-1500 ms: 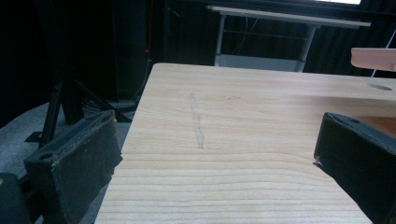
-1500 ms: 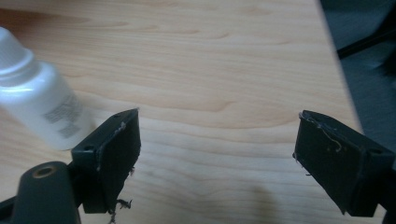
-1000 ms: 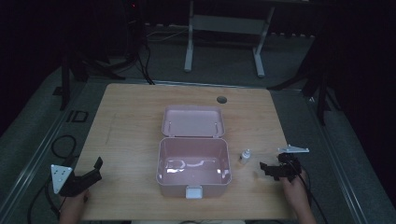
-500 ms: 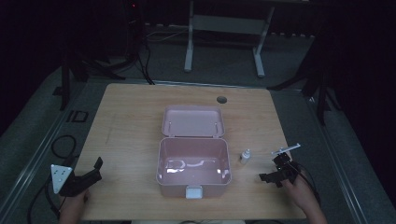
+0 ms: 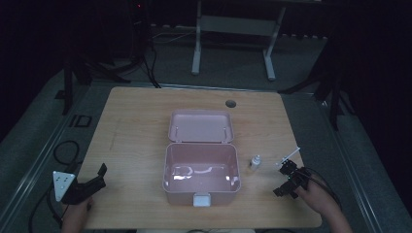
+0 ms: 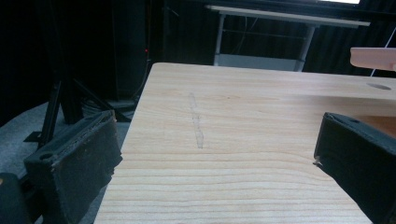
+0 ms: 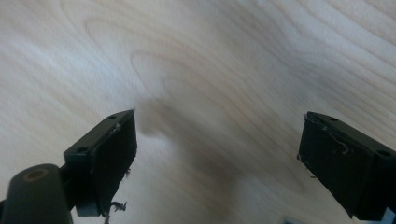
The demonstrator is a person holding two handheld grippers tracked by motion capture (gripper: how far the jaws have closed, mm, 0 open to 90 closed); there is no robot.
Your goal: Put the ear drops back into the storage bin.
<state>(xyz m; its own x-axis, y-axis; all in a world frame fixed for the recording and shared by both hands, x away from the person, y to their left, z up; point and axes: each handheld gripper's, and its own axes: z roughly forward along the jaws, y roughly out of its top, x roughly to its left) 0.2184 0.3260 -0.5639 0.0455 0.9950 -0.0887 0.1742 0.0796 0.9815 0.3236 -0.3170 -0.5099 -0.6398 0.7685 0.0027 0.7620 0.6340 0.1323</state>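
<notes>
the pink box (image 5: 201, 172) stands in the middle of the tabletop (image 5: 136, 126), with its lid (image 5: 200, 126) folded back flat behind it, so the inside is free to receive things from above. inside i see only bright reflections; if something lies there, i cannot tell.

a small white bottle (image 5: 254, 161) stands upright just beside the right wall of the box, near it but not touching. it is the thing nearest to the right gripper (image 5: 287, 180), so i judge it is the thing in work, probably to go into the box.

the right gripper is low over the tabletop, to the right of the bottle and a little nearer to the person. in the right gripper view its fingers (image 7: 105, 161) are spread wide and there is only bare wood between them, with a soft shadow under. it holds nothing. the open fingers fit a reach for the bottle, but the gripper does not point at it now.

the left gripper (image 5: 87, 187) rests at the near left corner, well apart from the box. its fingers (image 6: 77, 161) are also wide apart and empty, and look along the tabletop to the far edge. i think it waits there to keep the way free, or to steady the box when needed.
</notes>
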